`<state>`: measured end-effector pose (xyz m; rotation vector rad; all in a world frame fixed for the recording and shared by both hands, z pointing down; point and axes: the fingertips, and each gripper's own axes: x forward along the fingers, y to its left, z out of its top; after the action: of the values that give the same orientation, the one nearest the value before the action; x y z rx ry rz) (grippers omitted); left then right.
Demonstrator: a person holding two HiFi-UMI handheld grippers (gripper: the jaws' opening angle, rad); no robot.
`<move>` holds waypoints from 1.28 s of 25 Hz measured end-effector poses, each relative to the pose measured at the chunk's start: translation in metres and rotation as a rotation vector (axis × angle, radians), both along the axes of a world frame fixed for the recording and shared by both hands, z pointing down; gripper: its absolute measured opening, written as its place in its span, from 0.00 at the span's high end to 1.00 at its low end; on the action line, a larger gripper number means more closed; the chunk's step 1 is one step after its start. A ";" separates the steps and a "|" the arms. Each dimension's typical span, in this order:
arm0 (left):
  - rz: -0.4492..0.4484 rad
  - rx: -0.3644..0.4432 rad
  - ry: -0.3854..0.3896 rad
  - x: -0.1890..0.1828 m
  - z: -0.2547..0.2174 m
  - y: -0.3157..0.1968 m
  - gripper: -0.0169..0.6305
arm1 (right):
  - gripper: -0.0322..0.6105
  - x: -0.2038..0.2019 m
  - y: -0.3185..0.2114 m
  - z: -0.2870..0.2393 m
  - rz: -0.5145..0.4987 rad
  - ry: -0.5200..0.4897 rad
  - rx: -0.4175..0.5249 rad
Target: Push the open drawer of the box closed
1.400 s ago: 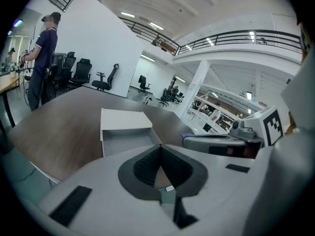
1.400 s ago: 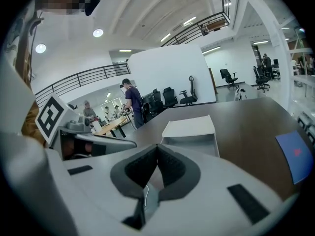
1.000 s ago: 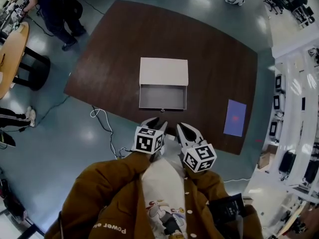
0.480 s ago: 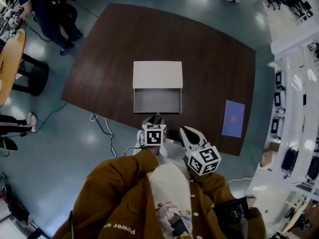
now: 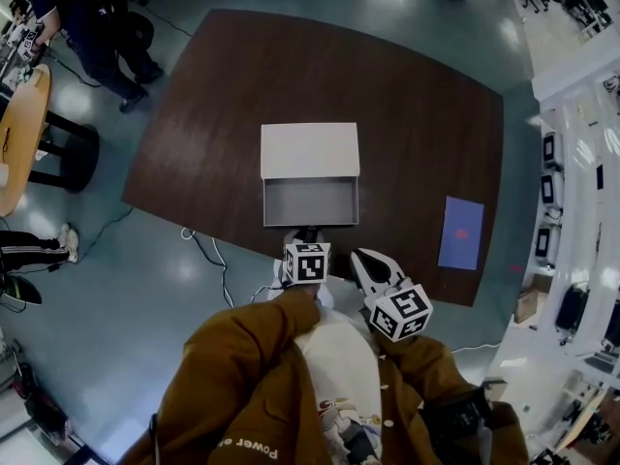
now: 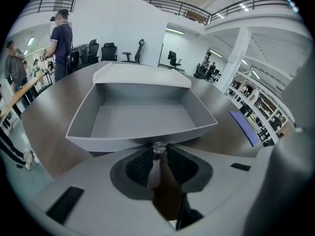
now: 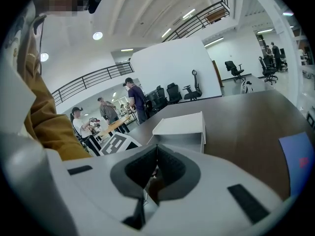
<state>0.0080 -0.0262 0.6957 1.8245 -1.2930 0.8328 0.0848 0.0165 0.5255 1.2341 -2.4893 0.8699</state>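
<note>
A white box (image 5: 310, 148) lies on the dark brown table (image 5: 417, 114), its grey drawer (image 5: 266, 201) pulled out toward me and empty. My left gripper (image 5: 306, 232) stands at the middle of the drawer's front wall (image 6: 123, 142). Its jaws are closing, and the small metal knob (image 6: 158, 146) sits between the tips of the left gripper (image 6: 158, 151), which nip it. My right gripper (image 5: 363, 257) hangs shut and holds nothing near the table's front edge, right of the drawer and apart from it. The right gripper (image 7: 156, 149) sees the box (image 7: 179, 126) from the side.
A blue sheet (image 5: 460, 232) lies on the table right of the box. A white cable (image 5: 208, 255) trails on the floor by the table's front left corner. A person (image 5: 97, 17) stands by a round wooden table (image 5: 19, 114) at far left.
My left gripper has swung from left of the drawer's middle to its centre and moved up to the front wall and knob. The right gripper has hardly moved.
</note>
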 end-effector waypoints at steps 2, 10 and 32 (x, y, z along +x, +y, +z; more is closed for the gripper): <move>0.011 0.009 -0.014 0.000 0.001 -0.001 0.85 | 0.94 -0.001 -0.001 0.004 -0.007 0.005 -0.005; 0.027 0.022 -0.013 0.003 -0.007 -0.007 0.86 | 0.94 -0.001 -0.002 0.005 0.008 -0.003 -0.011; 0.026 0.020 0.030 0.003 -0.011 -0.068 0.86 | 0.94 -0.001 -0.055 0.006 0.013 0.002 -0.010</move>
<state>0.0112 -0.0940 0.6843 1.8666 -1.2651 0.8059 0.0841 -0.0381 0.5311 1.2481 -2.4746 0.8829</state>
